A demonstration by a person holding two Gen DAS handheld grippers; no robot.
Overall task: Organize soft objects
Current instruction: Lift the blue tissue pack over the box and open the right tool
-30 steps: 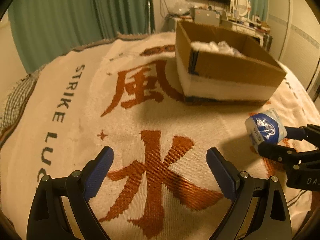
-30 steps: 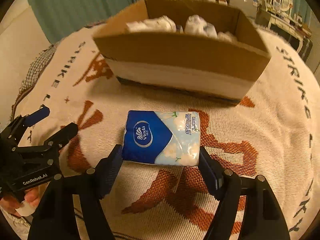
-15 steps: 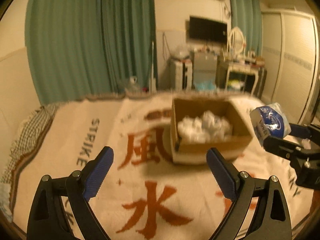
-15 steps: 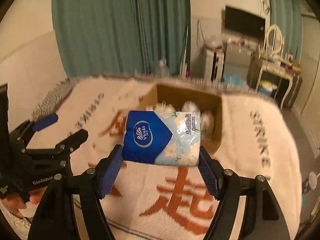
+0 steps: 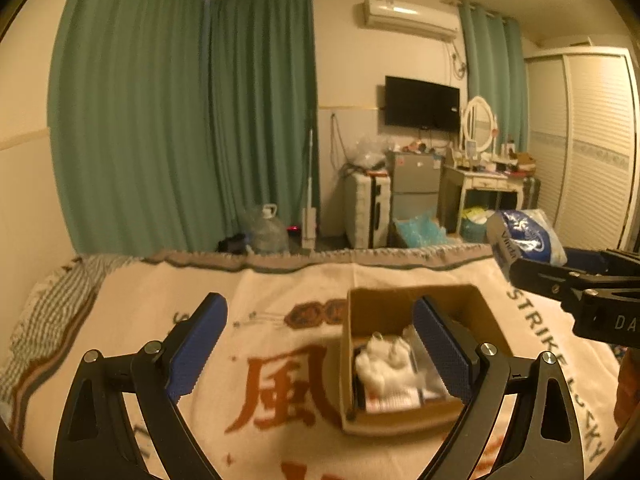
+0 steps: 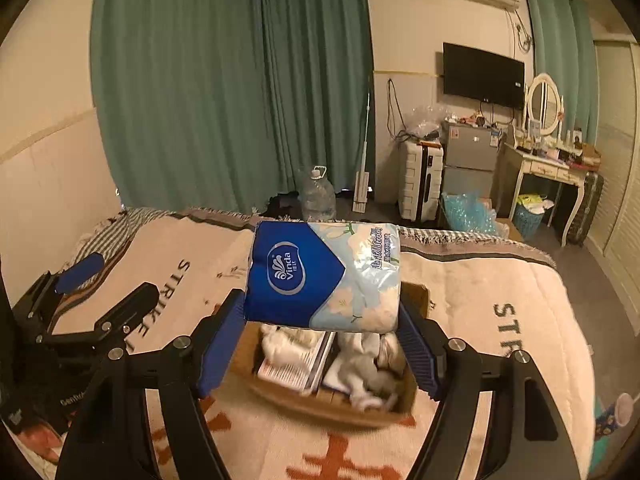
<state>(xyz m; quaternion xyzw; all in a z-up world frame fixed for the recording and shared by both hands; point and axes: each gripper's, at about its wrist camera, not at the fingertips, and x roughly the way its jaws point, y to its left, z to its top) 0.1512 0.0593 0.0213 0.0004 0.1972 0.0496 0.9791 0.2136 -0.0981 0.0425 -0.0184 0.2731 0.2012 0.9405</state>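
My right gripper is shut on a blue and white Vinda tissue pack and holds it high above the open cardboard box. The box holds white soft items and a flat packet. In the left wrist view the pack shows at the right, up above the box. My left gripper is open and empty, raised over the bed, left of the box.
A cream blanket with rust characters and "STRIKE LUCKY" lettering covers the bed. Beyond the bed's far edge stand green curtains, a water jug, a suitcase, a small fridge and a dressing table.
Both grippers have risen well above the bed. The right gripper has carried the tissue pack up and over the box. The left gripper stays open.
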